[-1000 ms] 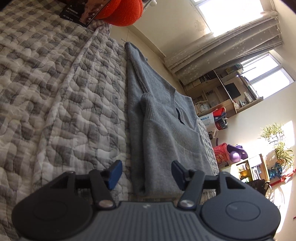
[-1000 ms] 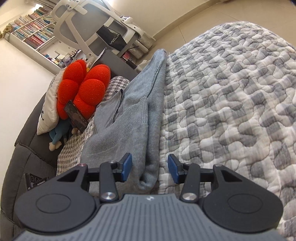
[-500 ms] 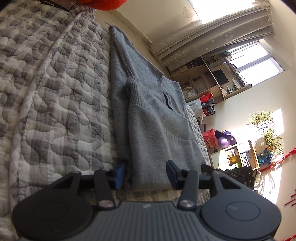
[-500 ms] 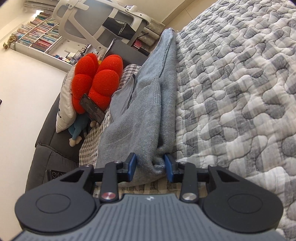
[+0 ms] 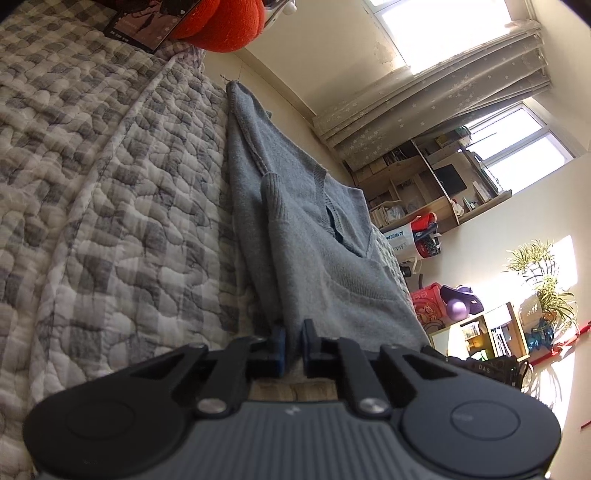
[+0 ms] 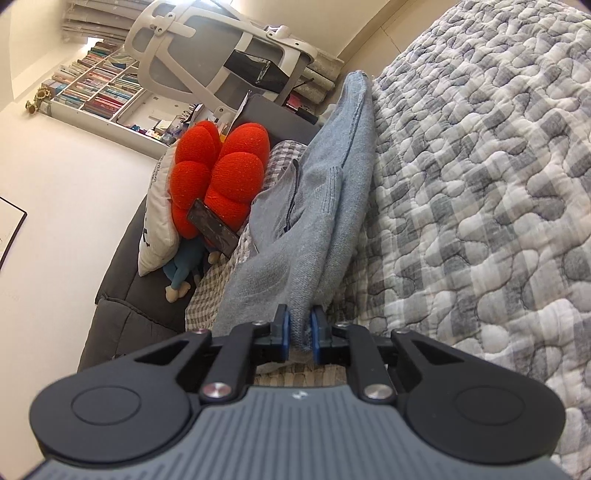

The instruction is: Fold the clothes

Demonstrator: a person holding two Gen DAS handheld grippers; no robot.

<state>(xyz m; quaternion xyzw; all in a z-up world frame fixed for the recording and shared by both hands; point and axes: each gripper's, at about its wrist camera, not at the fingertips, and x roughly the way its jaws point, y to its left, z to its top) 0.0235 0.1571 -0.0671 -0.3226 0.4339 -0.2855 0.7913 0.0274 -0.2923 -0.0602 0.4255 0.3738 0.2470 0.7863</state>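
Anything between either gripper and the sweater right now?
No. The left gripper and the right gripper are each already shut on the near edge of the grey sweater, cloth pinched directly between the pads. It lies on the quilt.

The gray sweater's (image 5: 314,240) near hem disappears between the pads of the left hand-held gripper (image 5: 293,349), whose body hides the quilt (image 5: 110,184) below. Above the sweater, the red cushion (image 5: 221,22) is cut off by the frame's top edge. In the right wrist view, the book spines on the bookshelf (image 6: 99,88) beyond the cushion are too small to read.
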